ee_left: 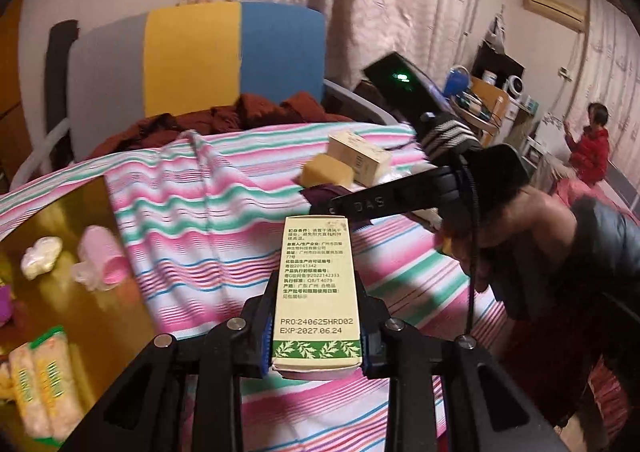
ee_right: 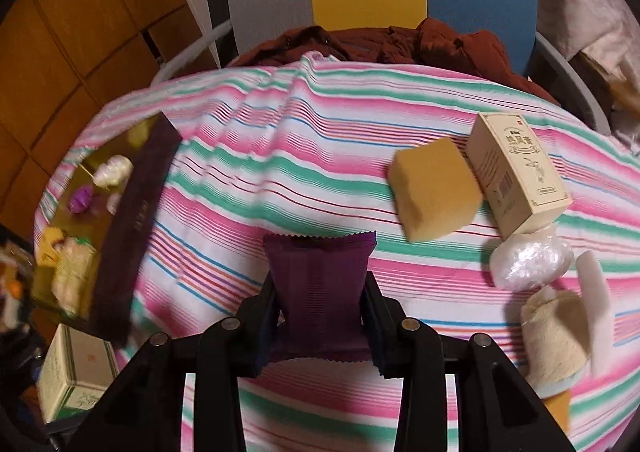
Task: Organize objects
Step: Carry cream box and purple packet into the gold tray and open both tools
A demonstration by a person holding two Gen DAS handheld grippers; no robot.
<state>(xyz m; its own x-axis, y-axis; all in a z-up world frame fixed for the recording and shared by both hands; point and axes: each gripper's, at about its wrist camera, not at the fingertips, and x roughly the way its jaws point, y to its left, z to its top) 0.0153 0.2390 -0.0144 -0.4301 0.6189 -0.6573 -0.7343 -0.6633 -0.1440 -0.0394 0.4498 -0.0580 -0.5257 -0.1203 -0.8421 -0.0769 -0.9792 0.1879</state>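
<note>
left tongs (ee_left: pixel 318 326) clamp green box (ee_left: pixel 314 292), right tongs (ee_right: pixel 320 316) purple packet (ee_right: pixel 319 292).

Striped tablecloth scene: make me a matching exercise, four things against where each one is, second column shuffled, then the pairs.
1. green-leaf carton
2. purple packet
3. yellow sponge
4. pink cup

A. lying in the gold tray
B. clamped in the right gripper
C. on the striped tablecloth, beside the cream box
D. clamped in the left gripper

Pairs: 1-D, 2-B, 3-C, 4-A

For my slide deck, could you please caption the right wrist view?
Right gripper holds a purple packet over the striped cloth, tray at left.
</note>
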